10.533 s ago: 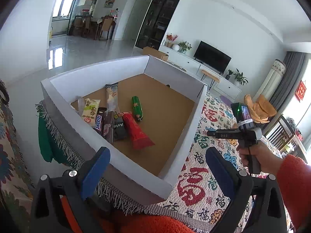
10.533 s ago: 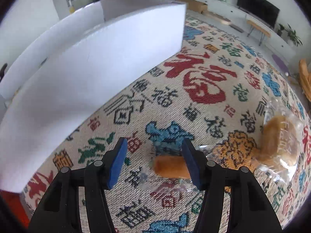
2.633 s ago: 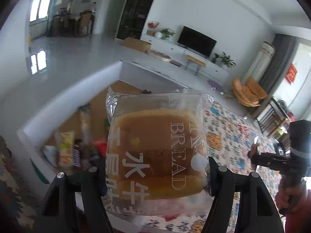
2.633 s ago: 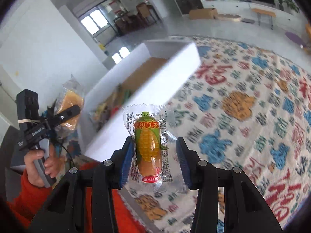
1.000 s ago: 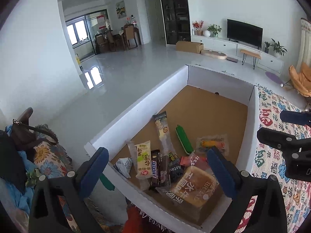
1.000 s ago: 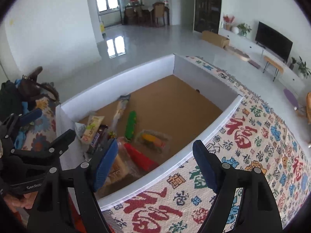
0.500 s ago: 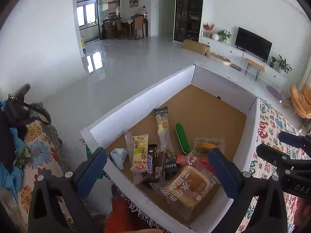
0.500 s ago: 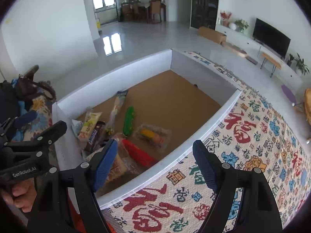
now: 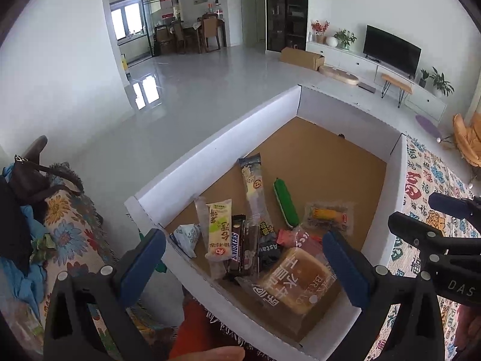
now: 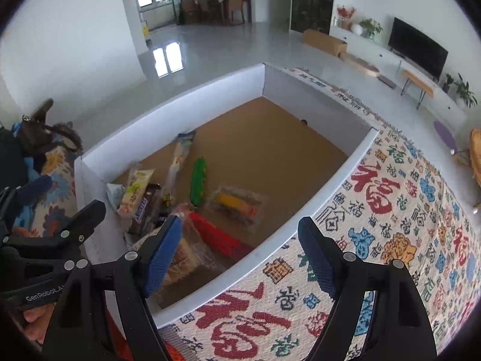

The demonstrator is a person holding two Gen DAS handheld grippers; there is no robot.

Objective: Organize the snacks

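Both tongs hang spread and empty above the near end of the box; the left gripper has its blue pads wide apart over the snack pile, and the right gripper stands just as wide, one pad over the box interior and the other over the patterned cloth beside it. The white cardboard box with its brown floor sits on that cloth, its right wall running along the woven characters; every snack lies inside it, crowded toward the near left corner.

Nearest is the bagged bread loaf, printed BREAD, lying flat against the near wall; just beyond it a red packet pokes out from under the bag's edge; to its left lie a Snickers bar, a dark Astick packet and a pale green-and-cream wrapped bar, side by side and partly overlapping; a small white-and-blue pouch sits in the corner itself.

Farther in, the clear-wrapped corn cob lies alone toward the right; a green sausage-shaped snack lies left of it; a long clear-and-blue stick pack reaches farthest along the floor; the box's far half is bare cardboard.

Beyond the box spreads a glossy tiled floor, with a television on a low white cabinet at the right.
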